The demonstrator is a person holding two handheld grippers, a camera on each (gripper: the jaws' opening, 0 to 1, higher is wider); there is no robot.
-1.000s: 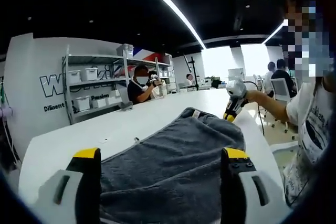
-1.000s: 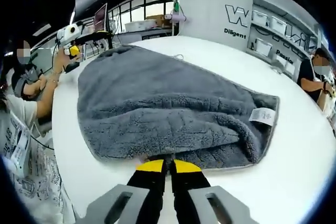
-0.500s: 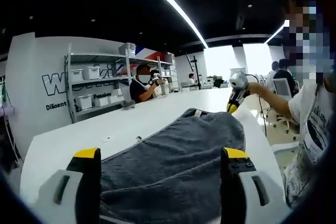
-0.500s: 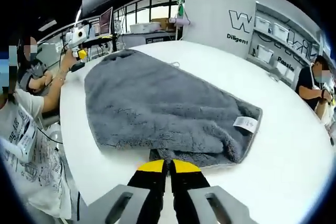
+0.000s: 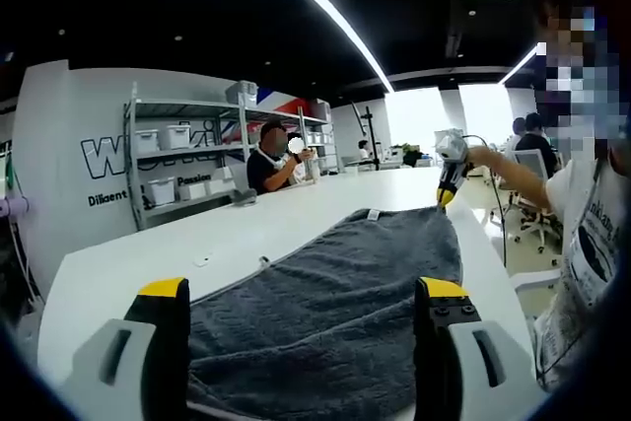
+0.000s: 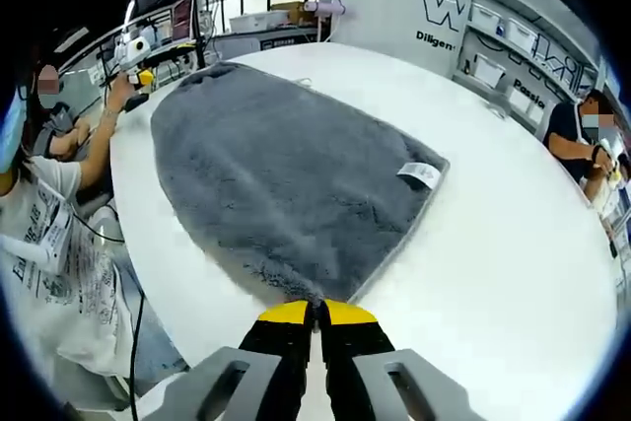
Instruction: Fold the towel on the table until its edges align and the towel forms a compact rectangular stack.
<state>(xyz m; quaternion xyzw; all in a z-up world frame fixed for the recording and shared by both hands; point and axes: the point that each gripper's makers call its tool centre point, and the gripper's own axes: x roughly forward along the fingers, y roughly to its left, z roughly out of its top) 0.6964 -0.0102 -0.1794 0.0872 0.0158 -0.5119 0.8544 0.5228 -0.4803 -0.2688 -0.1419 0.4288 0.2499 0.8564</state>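
Grey towel [image 6: 286,175] spread flat on white counter [image 6: 493,244].
Right tool [image 6: 315,315] clamped on its corner; left tool [image 5: 301,298] wide open, empty.

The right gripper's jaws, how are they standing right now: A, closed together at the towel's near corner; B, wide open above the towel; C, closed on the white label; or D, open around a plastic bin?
A: the right gripper has its yellow-tipped jaws pressed together at the grey towel's near corner.
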